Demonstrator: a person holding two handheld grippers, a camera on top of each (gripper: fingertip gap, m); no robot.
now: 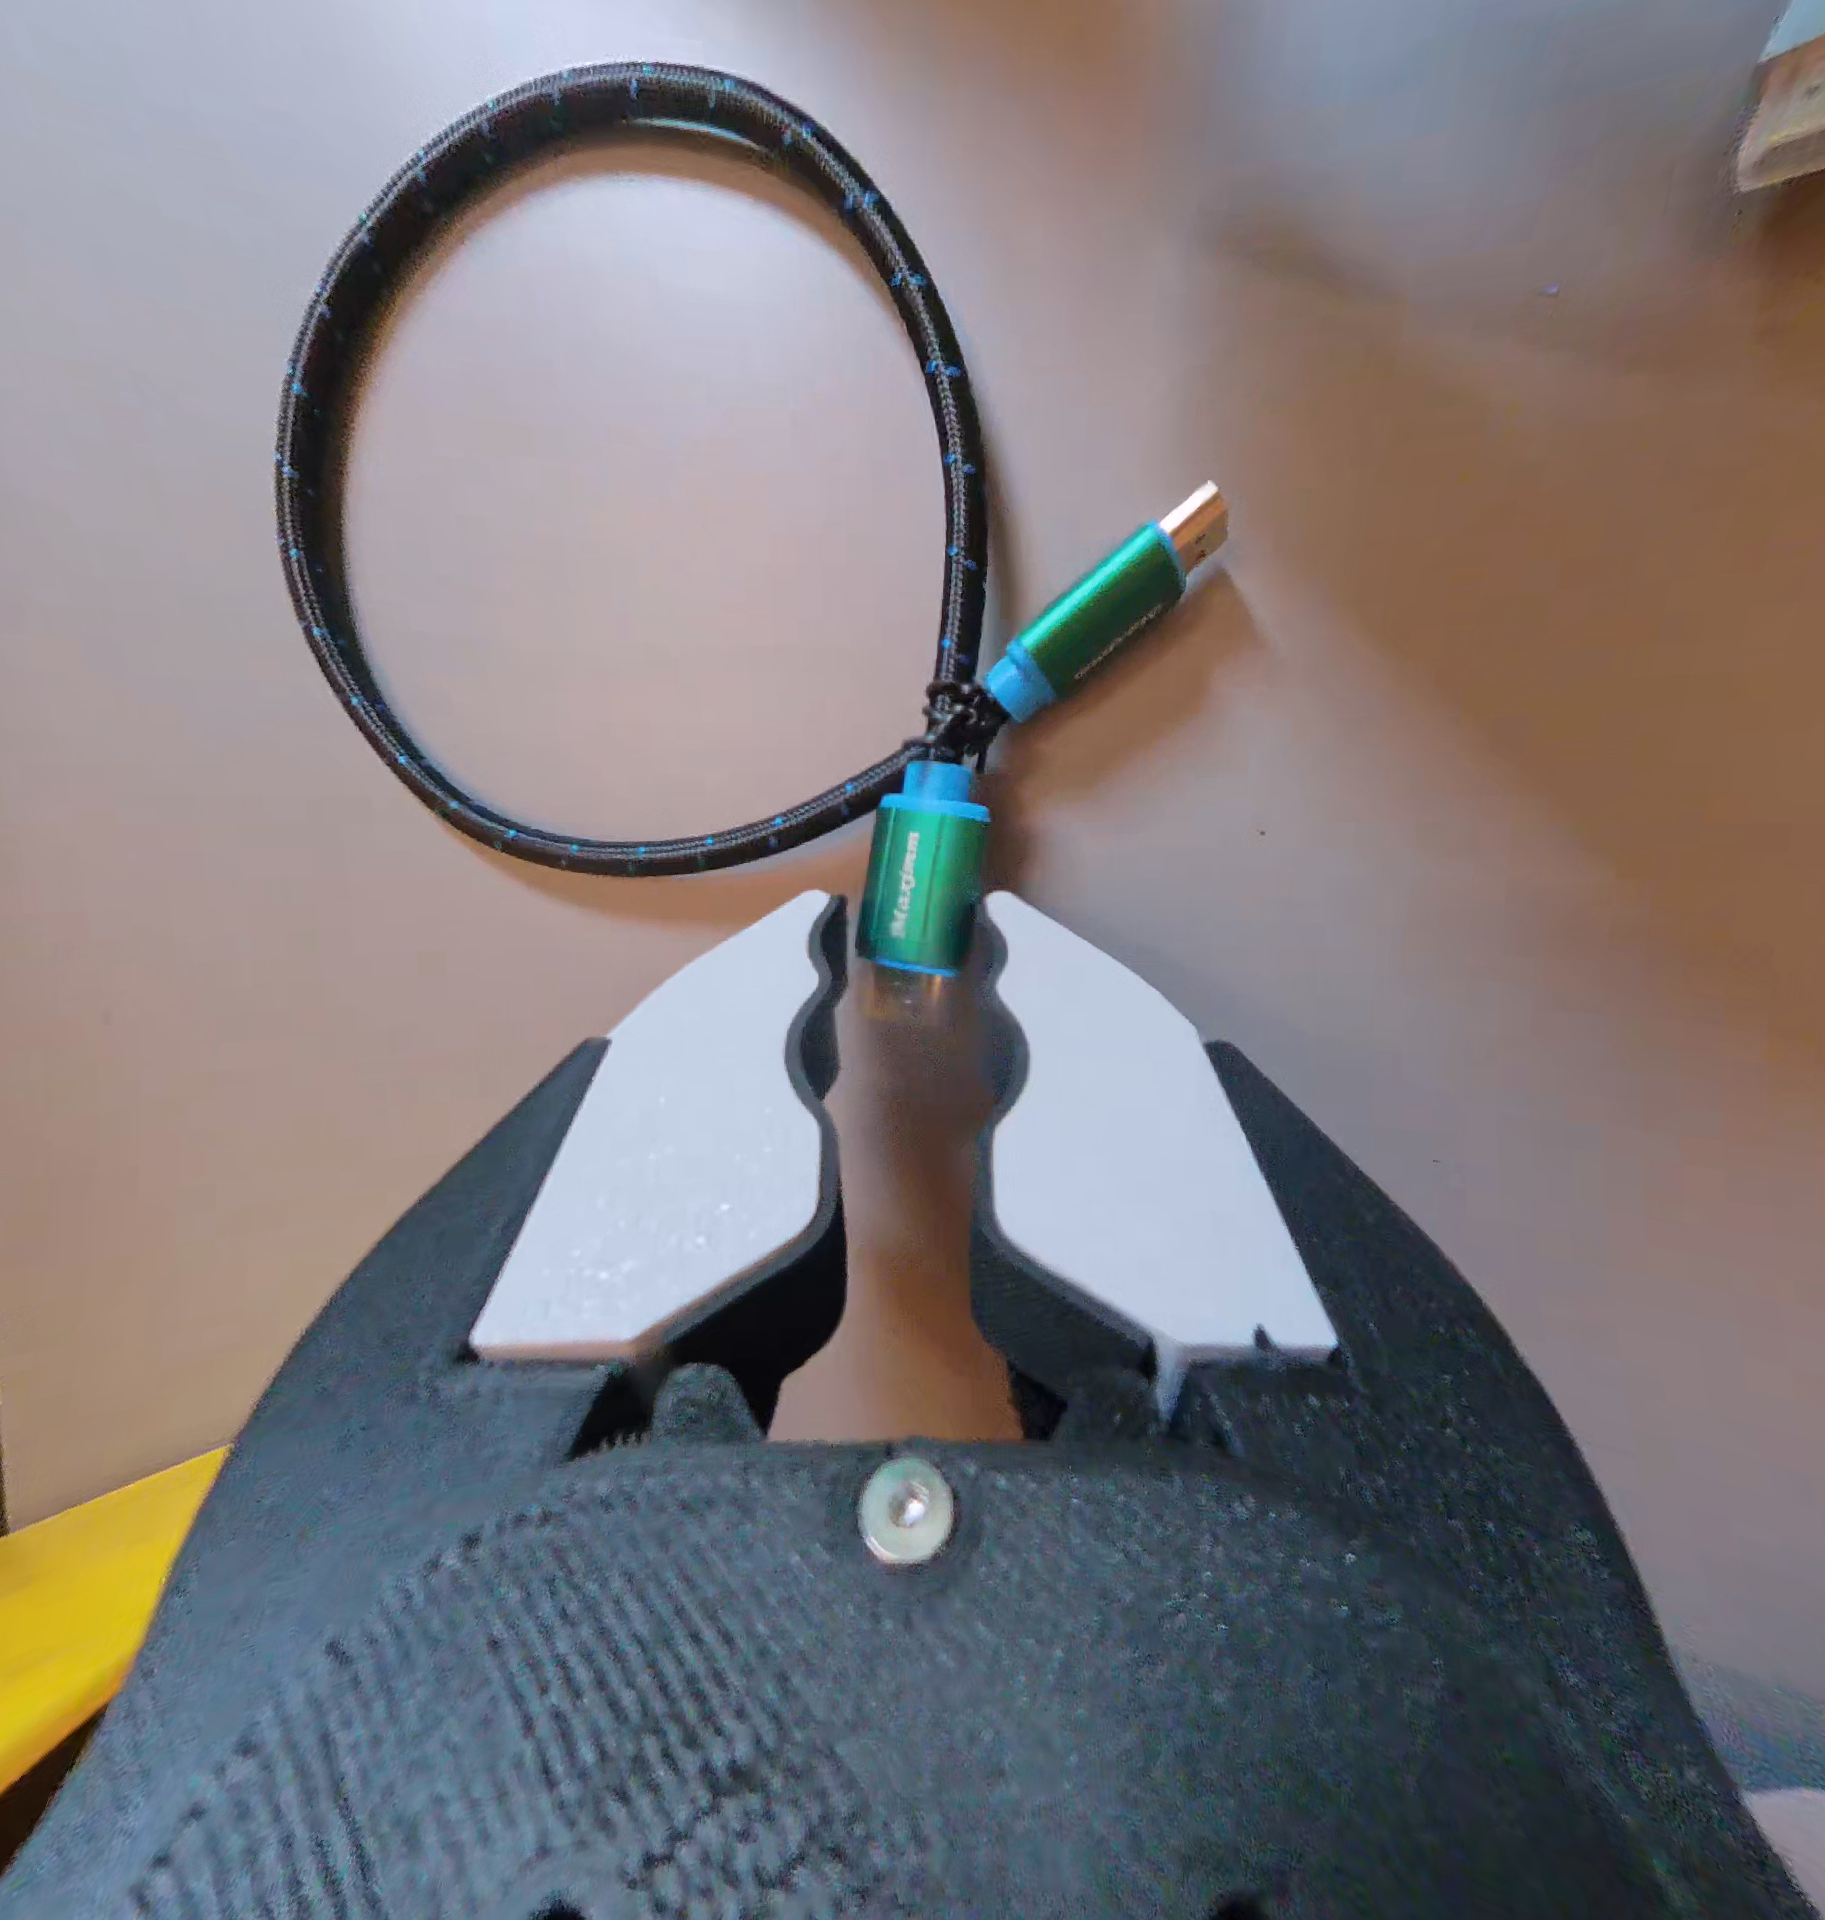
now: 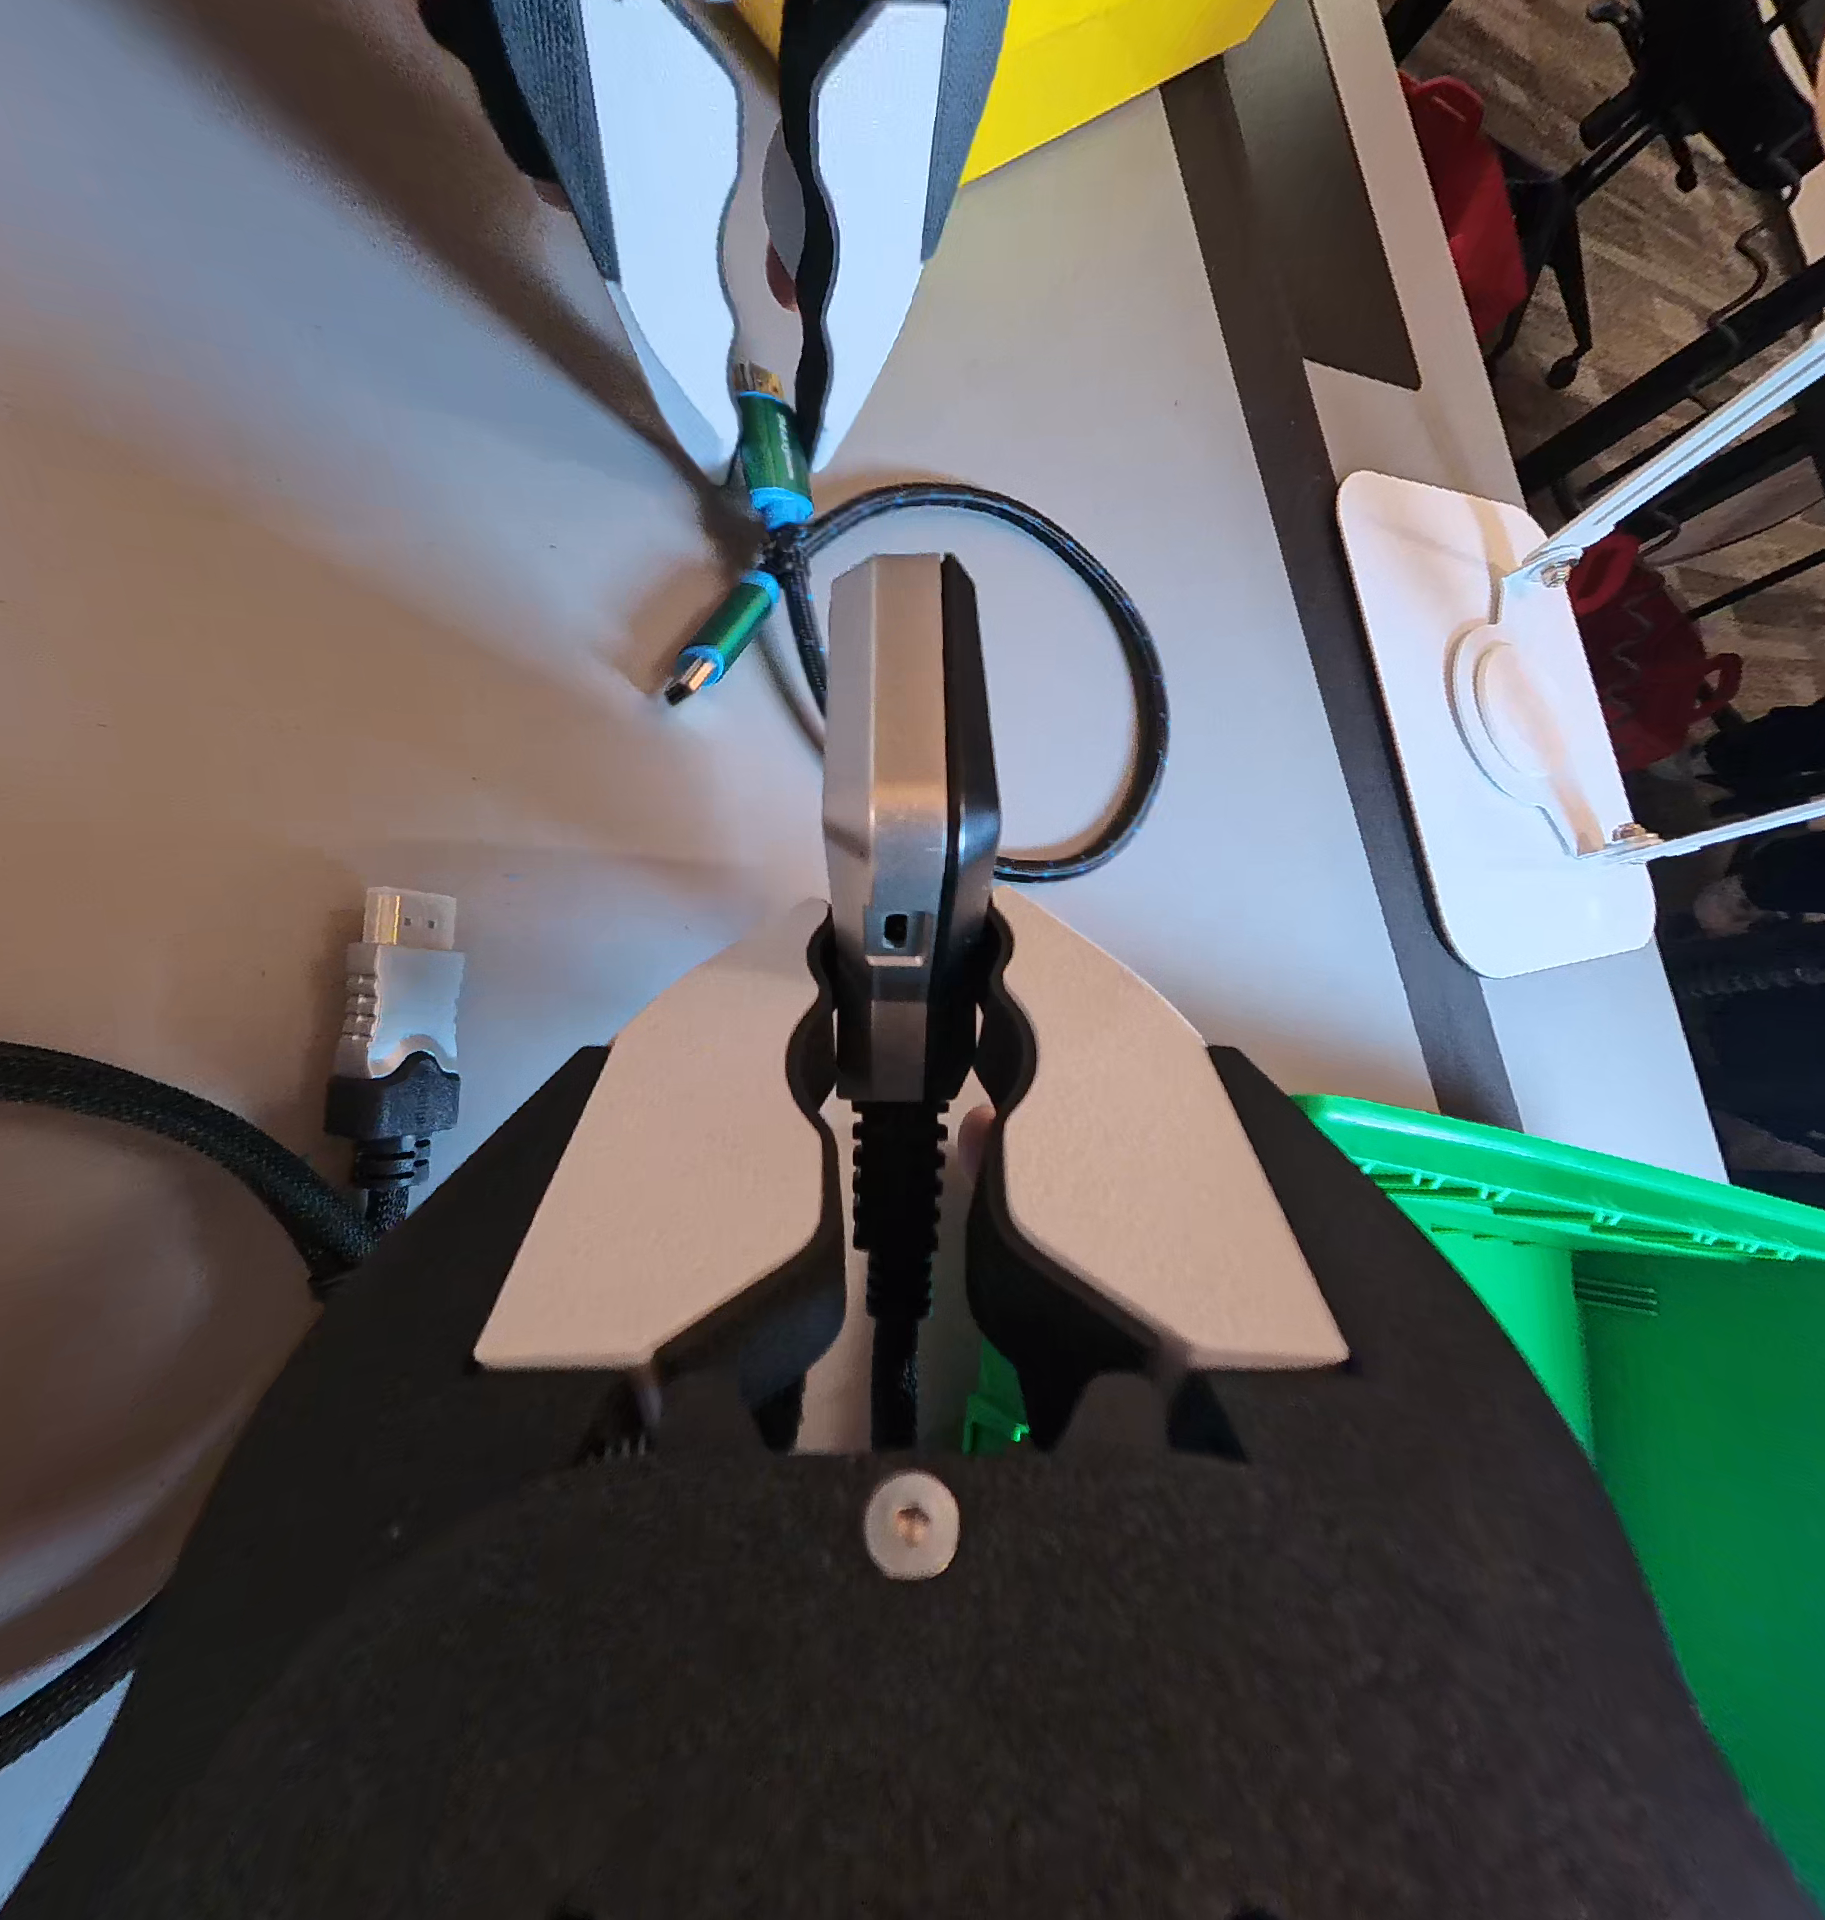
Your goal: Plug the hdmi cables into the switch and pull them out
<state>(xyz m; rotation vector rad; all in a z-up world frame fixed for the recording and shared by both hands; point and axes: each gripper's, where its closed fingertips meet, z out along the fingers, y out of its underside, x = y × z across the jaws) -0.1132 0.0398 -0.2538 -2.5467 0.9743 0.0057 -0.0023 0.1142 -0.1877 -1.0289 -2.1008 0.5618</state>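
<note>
The right gripper [image 2: 908, 997] holds the switch [image 2: 903, 790] on edge above the bench [image 2: 264, 416], fingers closed on its cable end. The left gripper [image 1: 913, 935] closes narrowly around 1 green plug [image 1: 920, 894]; I cannot tell if it touches. The plug shell looks hard and smooth, so take its flat sides. The braided cable [image 1: 316, 499] is light and springy.

The switch [image 2: 903, 748] hides part of the braided cable [image 2: 1126, 665] loop.

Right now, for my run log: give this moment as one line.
left gripper: shut on green plug | right gripper: shut on switch | plug not yet in switch | silver plug: on table
</note>
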